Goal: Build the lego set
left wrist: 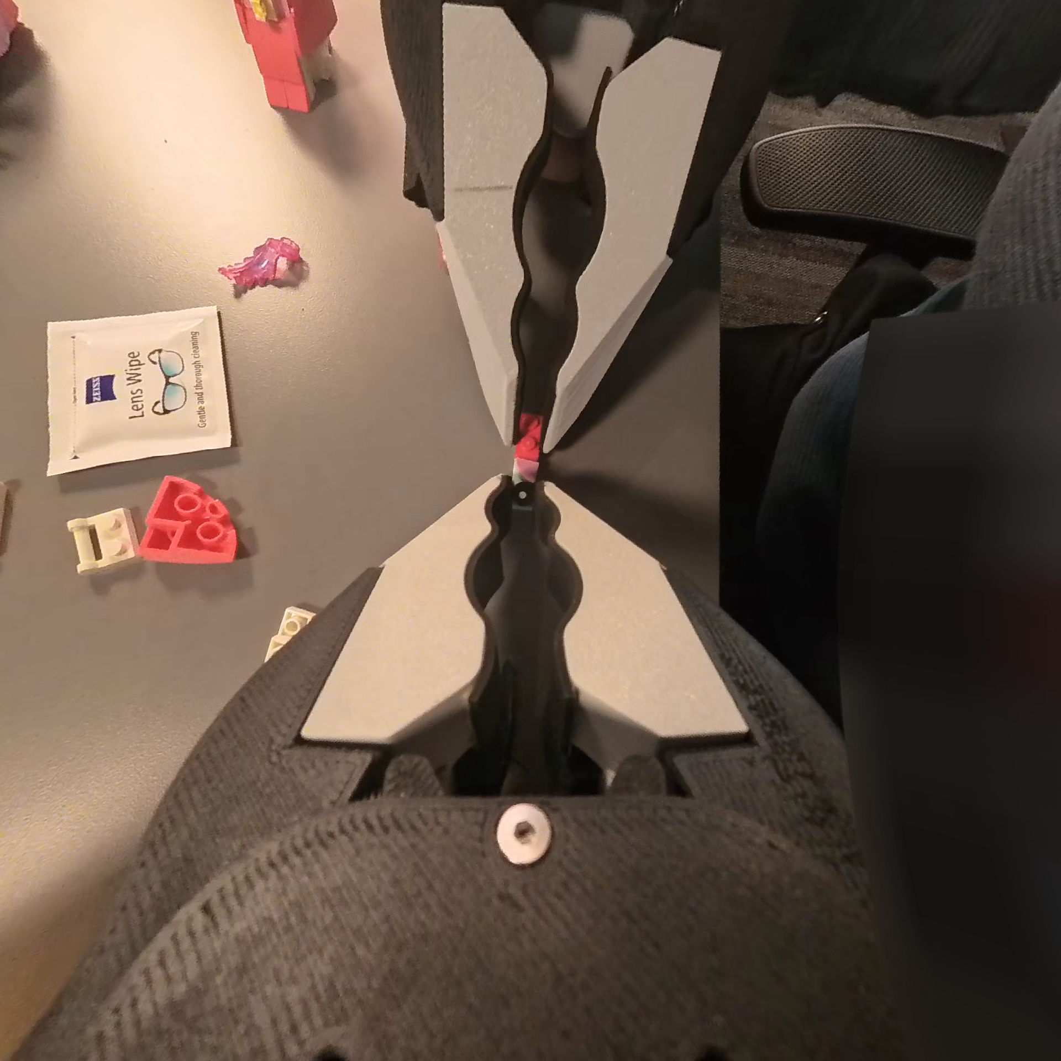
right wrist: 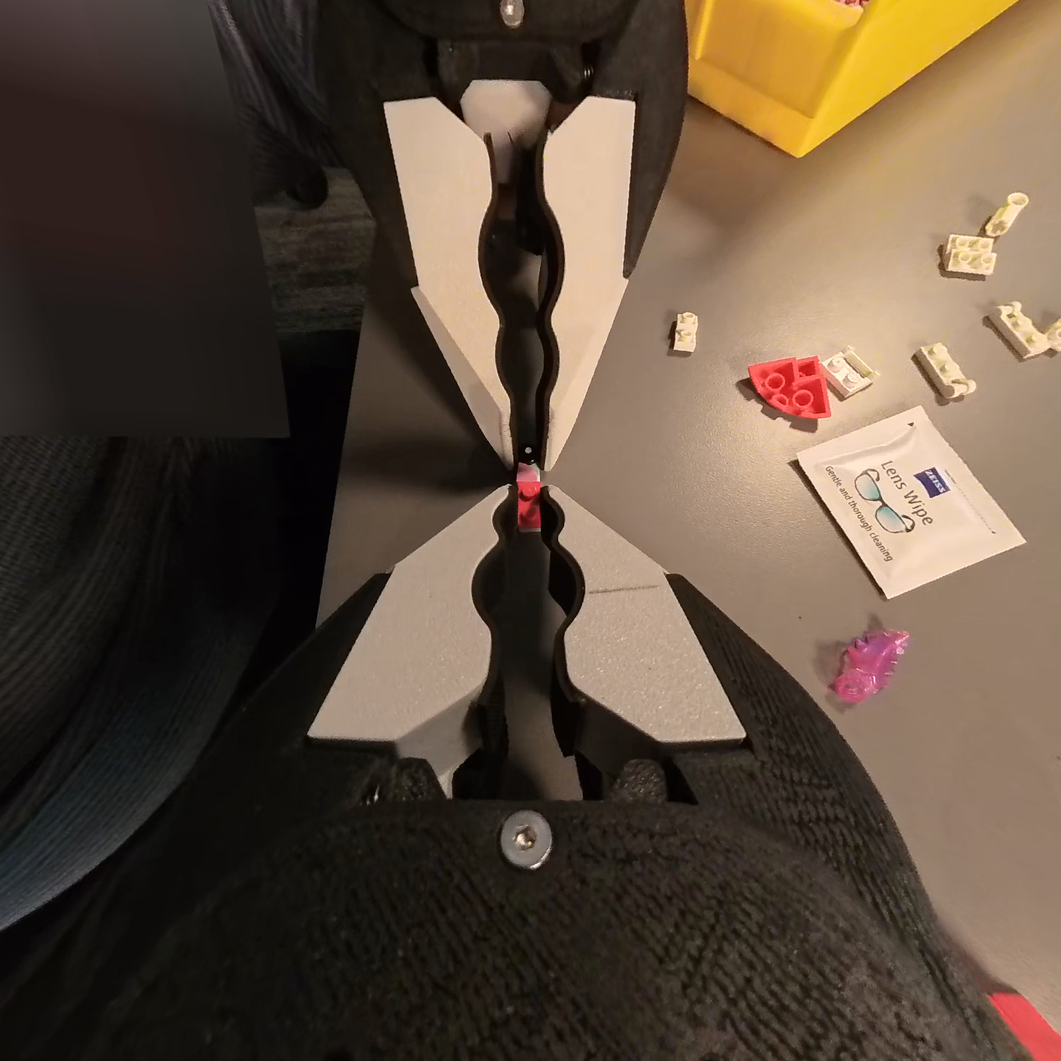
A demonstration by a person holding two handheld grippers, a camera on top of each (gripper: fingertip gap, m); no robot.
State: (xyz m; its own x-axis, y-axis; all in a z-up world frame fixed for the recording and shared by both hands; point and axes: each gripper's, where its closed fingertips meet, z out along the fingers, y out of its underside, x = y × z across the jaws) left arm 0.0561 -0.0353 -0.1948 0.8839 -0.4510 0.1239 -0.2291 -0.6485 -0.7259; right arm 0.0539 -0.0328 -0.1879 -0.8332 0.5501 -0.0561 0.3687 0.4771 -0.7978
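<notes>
Meeting tip to tip above the grey table [right wrist: 717, 241]: right gripper [right wrist: 529, 498] pinching a small red brick [right wrist: 528, 510], left gripper [left wrist: 525, 488] pinching a black piece [left wrist: 521, 498], with a pale pink piece [left wrist: 528, 469] bridging them. Lying nearby: white wipe packet [right wrist: 910, 499], red curved brick [right wrist: 792, 393], pink translucent toy [right wrist: 870, 663], scattered white bricks [right wrist: 970, 252].

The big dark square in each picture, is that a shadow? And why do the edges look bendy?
Left wrist view: the dark patch is a flat blur laid over the picture, not a shadow; real soft shadows sit beside the red brick on the table. Right wrist view: the same kind of patch; the wide lens bends the edges, and the yellow bin looks brightest.
</notes>
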